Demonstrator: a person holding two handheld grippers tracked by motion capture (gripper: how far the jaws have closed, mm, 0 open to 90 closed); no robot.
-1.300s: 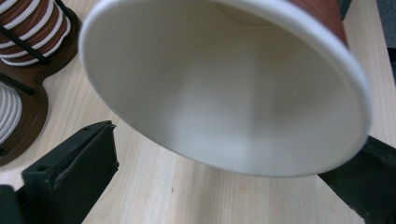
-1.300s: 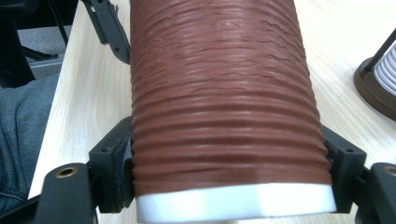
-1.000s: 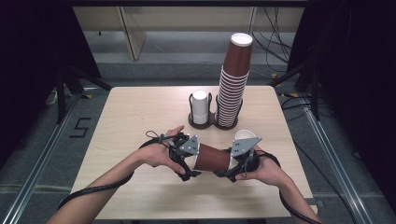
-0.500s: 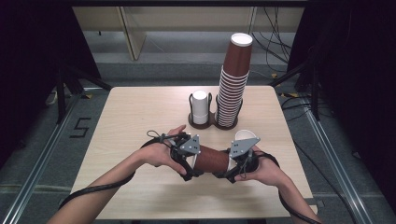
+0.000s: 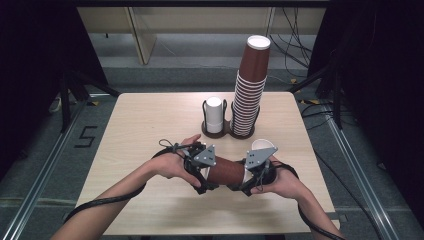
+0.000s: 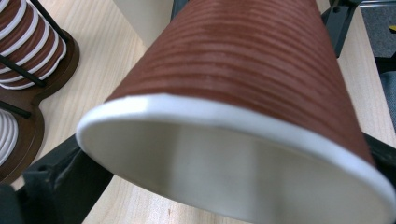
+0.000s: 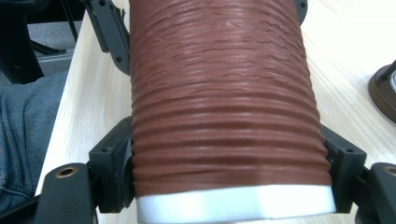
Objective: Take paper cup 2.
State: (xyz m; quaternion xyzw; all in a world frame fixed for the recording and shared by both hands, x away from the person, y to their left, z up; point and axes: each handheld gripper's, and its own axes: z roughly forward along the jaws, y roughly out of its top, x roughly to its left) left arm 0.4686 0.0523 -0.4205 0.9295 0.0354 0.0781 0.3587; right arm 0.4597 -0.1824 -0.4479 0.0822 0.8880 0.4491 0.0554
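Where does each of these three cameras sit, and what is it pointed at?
High view: above the table's near edge, looking forward and down; both forearms, left gripper, right gripper.
Left gripper view: on that gripper, facing the ribbed brown paper cup by its open rim.
Right gripper view: on its gripper, the cup's side clamped between black jaws.
All share the cup.

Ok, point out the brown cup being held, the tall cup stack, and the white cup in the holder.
brown cup [image 5: 226, 172], high view, ribbed side between the two hands.
tall cup stack [image 5: 248, 100], high view, middle of the stack's rims.
white cup [image 5: 214, 114], high view, its side wall in the holder.
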